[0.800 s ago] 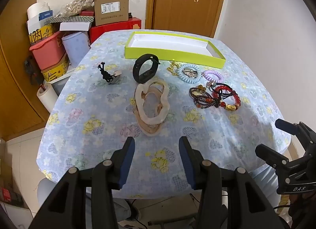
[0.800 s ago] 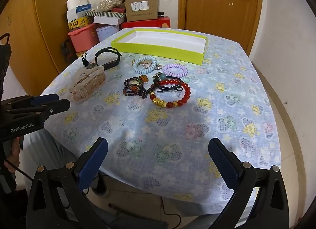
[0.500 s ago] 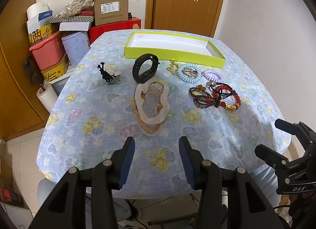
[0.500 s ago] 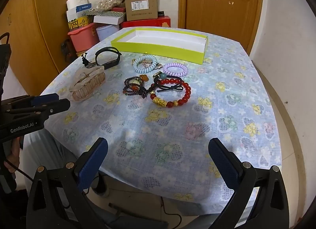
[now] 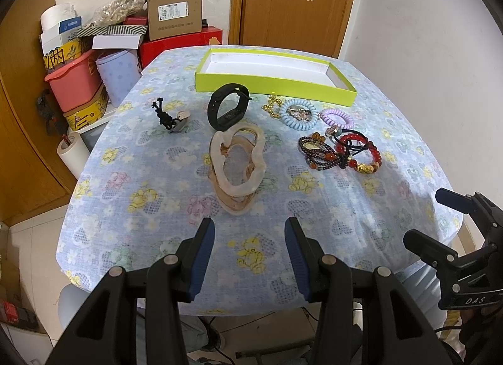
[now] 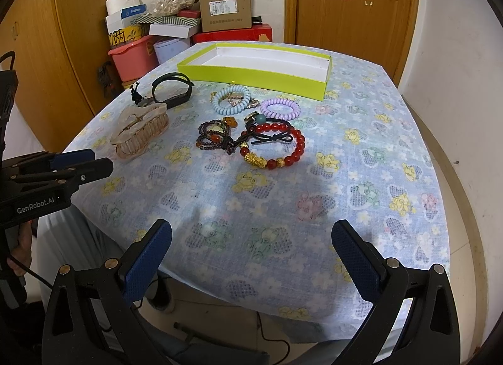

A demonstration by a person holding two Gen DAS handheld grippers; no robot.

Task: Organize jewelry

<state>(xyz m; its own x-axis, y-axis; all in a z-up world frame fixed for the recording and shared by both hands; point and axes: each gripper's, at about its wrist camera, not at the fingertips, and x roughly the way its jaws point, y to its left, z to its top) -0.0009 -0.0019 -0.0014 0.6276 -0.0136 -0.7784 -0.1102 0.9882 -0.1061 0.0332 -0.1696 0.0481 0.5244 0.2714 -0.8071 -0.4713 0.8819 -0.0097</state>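
Note:
Jewelry lies spread on the floral tablecloth: a beige hair claw [image 5: 237, 166] [image 6: 140, 132], a black wristband [image 5: 227, 107] [image 6: 172, 89], a small black charm [image 5: 168, 118], a blue coil band [image 5: 297, 110] [image 6: 231, 100], a purple coil band [image 5: 336, 116] [image 6: 279, 108], a dark bead bracelet [image 5: 317, 152] [image 6: 213, 135] and a red bead bracelet [image 5: 361, 154] [image 6: 273, 144]. An empty lime-green tray [image 5: 273, 83] [image 6: 251, 77] stands at the far side. My left gripper [image 5: 250, 239] hovers open over the near edge, short of the claw. My right gripper [image 6: 251, 242] hangs wide open over the near edge, empty.
The table's [image 6: 361, 176] near and right cloth carries no objects. Boxes, a red bin [image 5: 74, 81] and paper rolls are stacked at the far left by the wall. A wooden door [image 6: 352, 0] stands behind the table. A person's legs show below the near edge.

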